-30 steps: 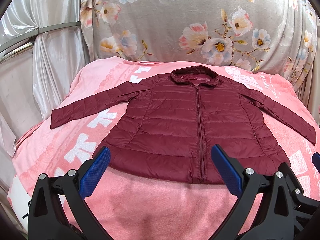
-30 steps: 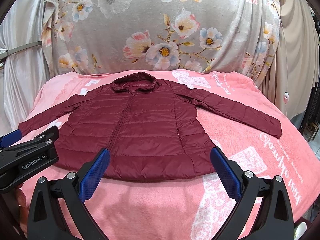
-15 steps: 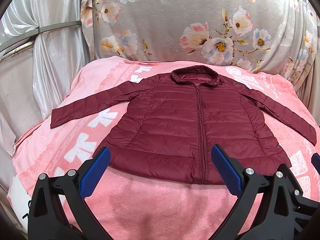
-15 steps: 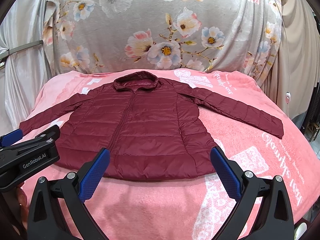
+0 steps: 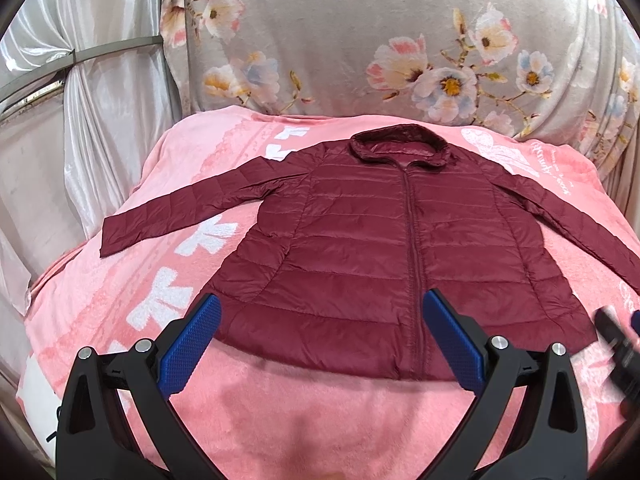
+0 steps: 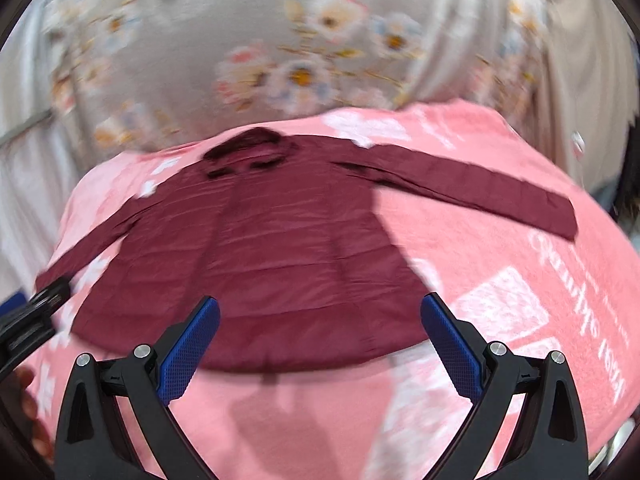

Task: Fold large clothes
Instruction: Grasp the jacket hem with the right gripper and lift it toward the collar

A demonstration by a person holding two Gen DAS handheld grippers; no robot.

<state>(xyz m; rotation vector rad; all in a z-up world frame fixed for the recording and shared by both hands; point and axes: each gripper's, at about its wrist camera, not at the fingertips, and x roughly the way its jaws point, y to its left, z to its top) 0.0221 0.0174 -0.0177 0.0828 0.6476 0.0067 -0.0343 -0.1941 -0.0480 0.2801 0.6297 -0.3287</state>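
A dark red quilted jacket (image 5: 384, 240) lies flat and zipped on a pink blanket (image 5: 280, 412), hood at the far end, both sleeves spread out to the sides. It also shows in the right wrist view (image 6: 280, 256), blurred. My left gripper (image 5: 320, 340) is open and empty, just in front of the jacket's hem. My right gripper (image 6: 320, 340) is open and empty, also near the hem. The right sleeve (image 6: 480, 192) stretches to the right, the left sleeve (image 5: 188, 208) to the left.
A grey flowered cloth (image 5: 380, 40) hangs behind the blanket. A silvery curtain (image 5: 80, 80) is at the left. The blanket drops off at its left and right edges. The other gripper shows at the left edge of the right wrist view (image 6: 28, 320).
The right wrist view has swung quickly and is now blurred, with the jacket shifted left and tilted. The left gripper has barely moved. Both stay open.
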